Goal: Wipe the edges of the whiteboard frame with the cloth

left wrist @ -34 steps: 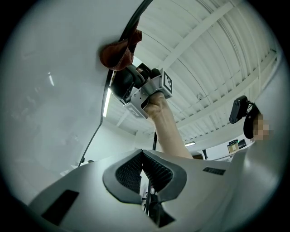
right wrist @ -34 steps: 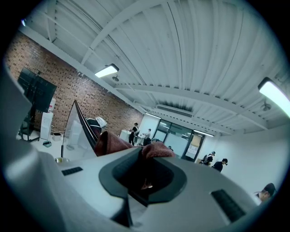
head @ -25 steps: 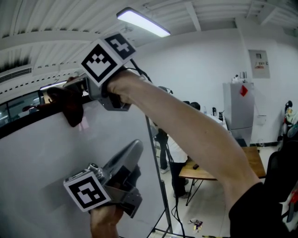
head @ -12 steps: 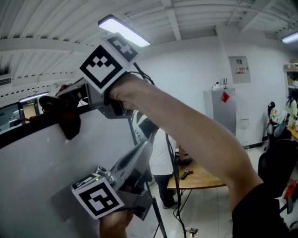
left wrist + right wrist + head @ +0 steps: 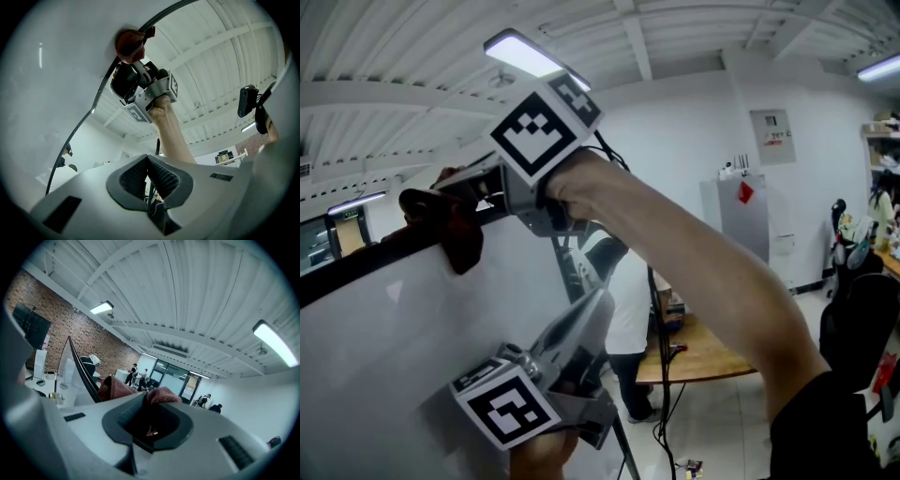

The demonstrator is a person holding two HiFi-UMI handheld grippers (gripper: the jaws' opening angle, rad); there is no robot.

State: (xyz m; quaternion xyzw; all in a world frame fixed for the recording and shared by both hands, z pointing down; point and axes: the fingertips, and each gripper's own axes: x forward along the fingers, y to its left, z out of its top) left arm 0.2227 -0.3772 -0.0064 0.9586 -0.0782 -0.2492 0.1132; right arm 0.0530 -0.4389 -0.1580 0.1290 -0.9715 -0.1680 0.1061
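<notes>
Right gripper (image 5: pixel 459 190): raised to the top of the board, with its jaws pinched on the cloth. Its marker cube faces the head camera, and a bare forearm runs down from it to the lower right.
Cloth (image 5: pixel 457 230): dark red and bunched. It sits on the top edge of the frame, one fold hanging onto the white face just below. In the right gripper view its folds swell out above both pads.
Whiteboard frame (image 5: pixel 356 261): a dark strip along the board's upper edge. It slopes up from the left to the cloth and touches it there.
Board face (image 5: pixel 394 356): plain white, filling the lower left of the head view.
Left gripper (image 5: pixel 592 305): held lower, in front of the board face near its right side and well apart from the cloth. Its jaws are pressed together at the tips with nothing between them. Contact with the board cannot be judged.
Ceiling light (image 5: pixel 520 52): a lit panel above the right gripper.
Person (image 5: pixel 628 300): in a white shirt, standing beyond the board beside a wooden table (image 5: pixel 703 354).
</notes>
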